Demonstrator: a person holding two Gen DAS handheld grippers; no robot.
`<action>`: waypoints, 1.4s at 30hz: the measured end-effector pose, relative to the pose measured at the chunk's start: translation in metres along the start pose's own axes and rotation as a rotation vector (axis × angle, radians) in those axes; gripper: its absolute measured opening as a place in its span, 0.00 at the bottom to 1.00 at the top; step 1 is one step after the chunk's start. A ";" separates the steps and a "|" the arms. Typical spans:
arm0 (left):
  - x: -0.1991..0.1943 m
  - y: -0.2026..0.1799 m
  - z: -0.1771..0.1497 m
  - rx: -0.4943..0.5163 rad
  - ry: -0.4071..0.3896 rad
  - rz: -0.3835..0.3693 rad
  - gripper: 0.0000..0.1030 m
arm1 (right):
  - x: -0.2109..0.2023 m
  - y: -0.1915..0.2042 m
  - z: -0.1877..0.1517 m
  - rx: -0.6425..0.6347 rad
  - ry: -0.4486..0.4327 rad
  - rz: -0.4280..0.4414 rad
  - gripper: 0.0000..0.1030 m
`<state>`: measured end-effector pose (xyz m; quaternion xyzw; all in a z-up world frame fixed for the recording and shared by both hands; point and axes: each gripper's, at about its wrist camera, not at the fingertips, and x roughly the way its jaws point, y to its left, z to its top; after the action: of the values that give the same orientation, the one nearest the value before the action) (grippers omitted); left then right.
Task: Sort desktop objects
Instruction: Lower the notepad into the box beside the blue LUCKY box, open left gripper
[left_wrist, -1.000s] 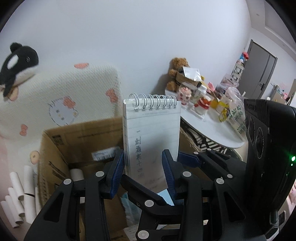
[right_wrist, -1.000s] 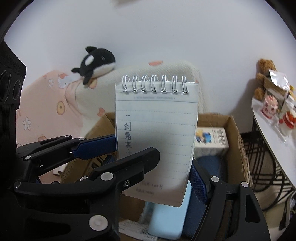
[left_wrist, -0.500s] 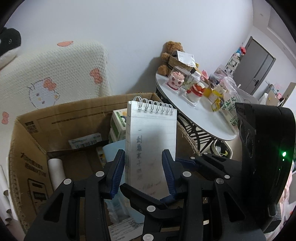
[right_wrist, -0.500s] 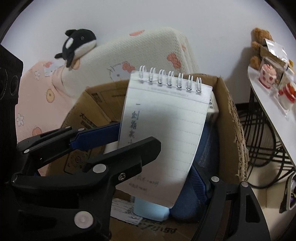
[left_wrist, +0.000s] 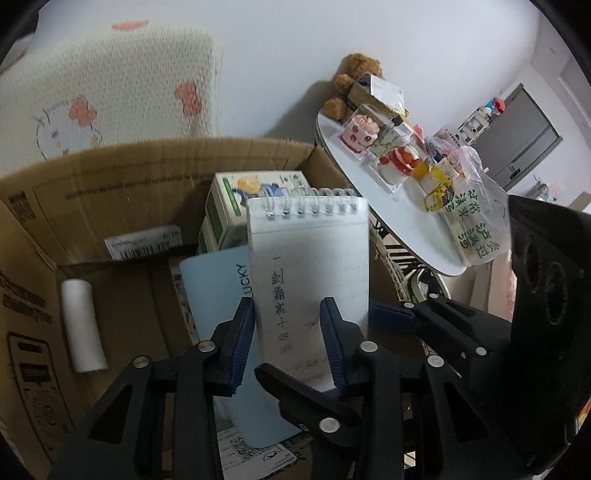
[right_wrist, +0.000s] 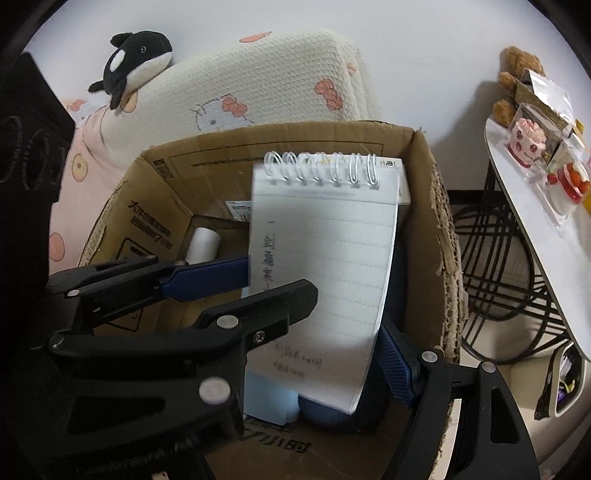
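A white spiral notepad (left_wrist: 314, 266) with handwritten characters is held upright over an open cardboard box (left_wrist: 110, 184). My left gripper (left_wrist: 288, 339) is shut on the notepad's lower part, its blue pads on both side edges. In the right wrist view the notepad (right_wrist: 325, 258) sits between the fingers of my right gripper (right_wrist: 317, 314), which stand wide apart; the left gripper's black finger (right_wrist: 258, 314) crosses in front of the page. The box (right_wrist: 280, 136) holds a light blue book (left_wrist: 218, 295), a green-and-white carton (left_wrist: 236, 206) and a white roll (left_wrist: 81, 325).
A round white table (left_wrist: 399, 210) with toy boxes and a plastic bag (left_wrist: 472, 218) stands right of the box on black wire legs (right_wrist: 495, 280). A Hello Kitty cushion (right_wrist: 240, 85) with an orca plush (right_wrist: 136, 59) lies behind the box. A teddy bear (left_wrist: 351, 88) sits by the wall.
Both grippers and the notepad have moved down and forward, from in front of the wall to over the box's opening. The left gripper's hold on the notepad is unchanged.
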<state>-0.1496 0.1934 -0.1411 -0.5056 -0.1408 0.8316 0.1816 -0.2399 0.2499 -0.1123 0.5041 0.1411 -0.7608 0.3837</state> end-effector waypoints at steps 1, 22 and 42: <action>0.001 0.000 0.000 -0.004 0.004 -0.007 0.38 | 0.000 -0.001 0.000 -0.006 0.000 -0.006 0.74; 0.020 0.012 -0.004 -0.097 0.108 0.022 0.16 | -0.017 0.007 -0.012 -0.164 0.003 -0.055 0.67; 0.032 0.004 -0.004 -0.124 0.190 -0.066 0.16 | -0.006 0.015 -0.013 -0.247 0.085 -0.144 0.51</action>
<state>-0.1598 0.2042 -0.1702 -0.5875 -0.1908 0.7631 0.1900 -0.2191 0.2501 -0.1099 0.4733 0.2856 -0.7412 0.3809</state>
